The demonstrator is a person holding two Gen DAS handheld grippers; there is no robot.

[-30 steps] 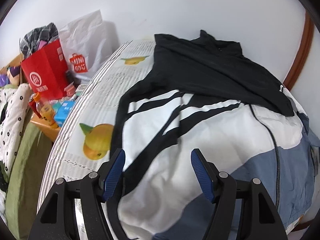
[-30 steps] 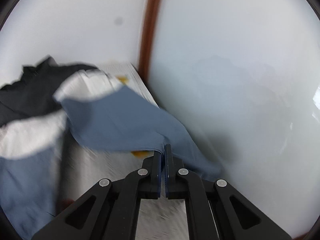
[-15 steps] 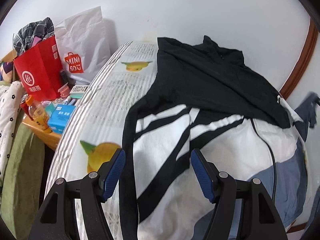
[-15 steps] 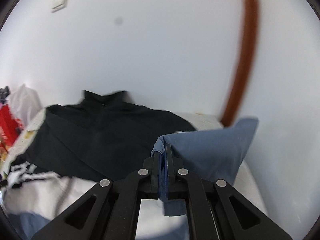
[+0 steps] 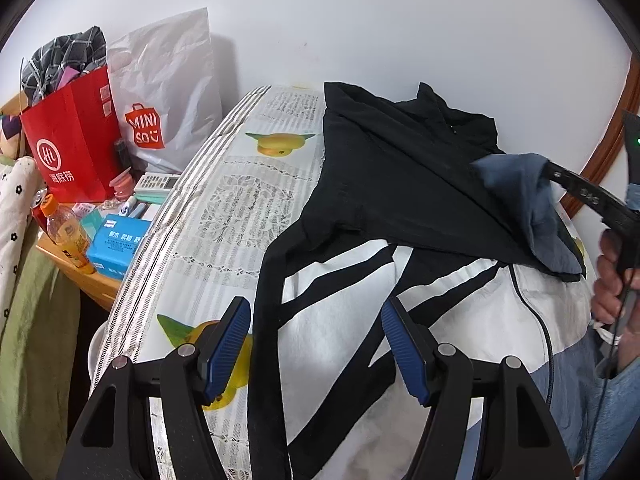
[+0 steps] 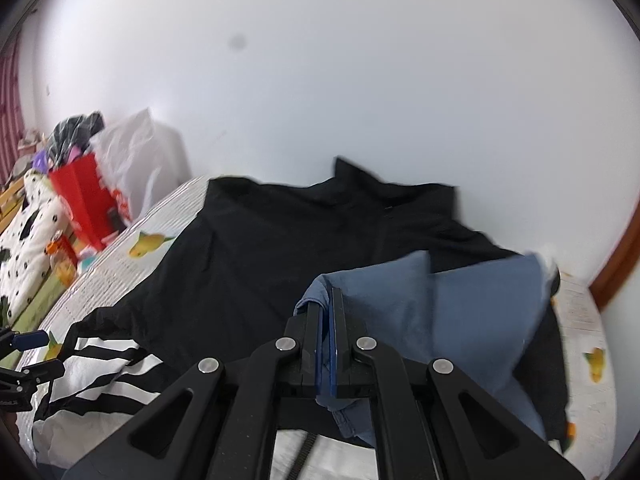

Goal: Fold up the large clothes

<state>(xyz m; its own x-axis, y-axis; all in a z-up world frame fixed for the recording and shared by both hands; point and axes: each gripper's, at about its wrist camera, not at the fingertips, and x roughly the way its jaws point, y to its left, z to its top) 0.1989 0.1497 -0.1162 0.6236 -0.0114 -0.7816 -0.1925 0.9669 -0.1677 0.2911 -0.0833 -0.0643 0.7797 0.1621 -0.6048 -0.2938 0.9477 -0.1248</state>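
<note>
Presently catalogued, largest item first.

Bed [image 5: 224, 216] — printed cover with fruit motifs; bears the whole garment, its far end against the white wall.

Jacket [image 5: 392, 184] — black upper body, white middle with black stripes, blue lower part; spread flat, long axis running from the collar at the wall down toward both grippers. The collar lies farthest away.

Blue sleeve [image 6: 452, 312] — the jacket's right-side sleeve, lifted clear of the bed edge and draped inward over the black chest panel; its end is at the gripper, the rest trailing back to the right.

Right gripper [image 6: 331, 320] — fingers pressed together, pinching the sleeve end. In the left wrist view it reaches in from the right edge, a hand [image 5: 612, 280] behind it. It is the nearer tool to the fold; the landing spot lies ahead and leftward, on the black chest.

Left gripper [image 5: 316, 344] — jaws spread, nothing between them; it hangs above the striped white panel, just right of the black left sleeve [image 5: 268, 320], which runs lengthwise along the jacket's left side — judged the left gripper's likely next pick.
</note>
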